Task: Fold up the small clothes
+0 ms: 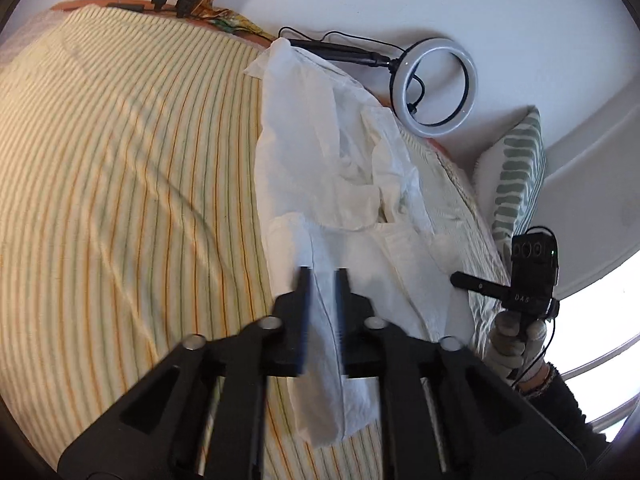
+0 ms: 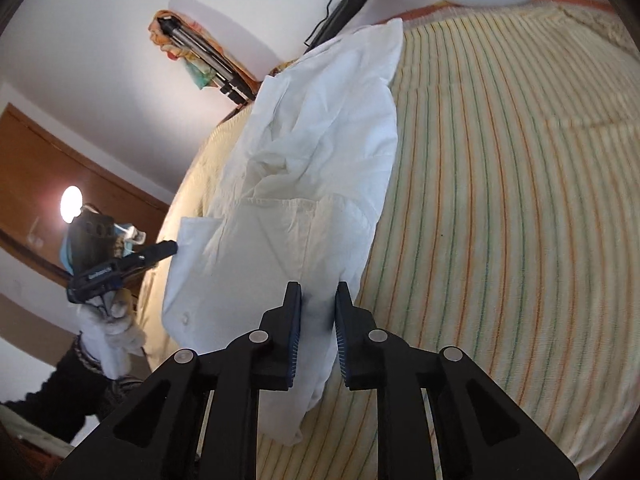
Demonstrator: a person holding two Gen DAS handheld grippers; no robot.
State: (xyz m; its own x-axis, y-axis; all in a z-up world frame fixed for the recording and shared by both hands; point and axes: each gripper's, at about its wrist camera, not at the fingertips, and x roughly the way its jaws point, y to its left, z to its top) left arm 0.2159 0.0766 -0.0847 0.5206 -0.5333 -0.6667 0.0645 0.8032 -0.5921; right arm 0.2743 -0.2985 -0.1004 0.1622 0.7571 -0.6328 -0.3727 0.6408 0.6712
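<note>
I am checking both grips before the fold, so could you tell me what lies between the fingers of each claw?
White shirt fabric lies there in both cases. The left wrist view shows it running through the left claw; the right wrist view shows it between the right claw's fingers.

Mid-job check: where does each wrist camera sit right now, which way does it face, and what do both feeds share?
Left wrist: on the left tongs, facing along the white shirt on the striped bedspread; the gloved right hand shows at right.
Right wrist: on the right tongs, facing up the same shirt; the gloved left hand shows at left.
Shared: shirt, bedspread, ring light; each tongs has shirt cloth between its fingers.
</note>
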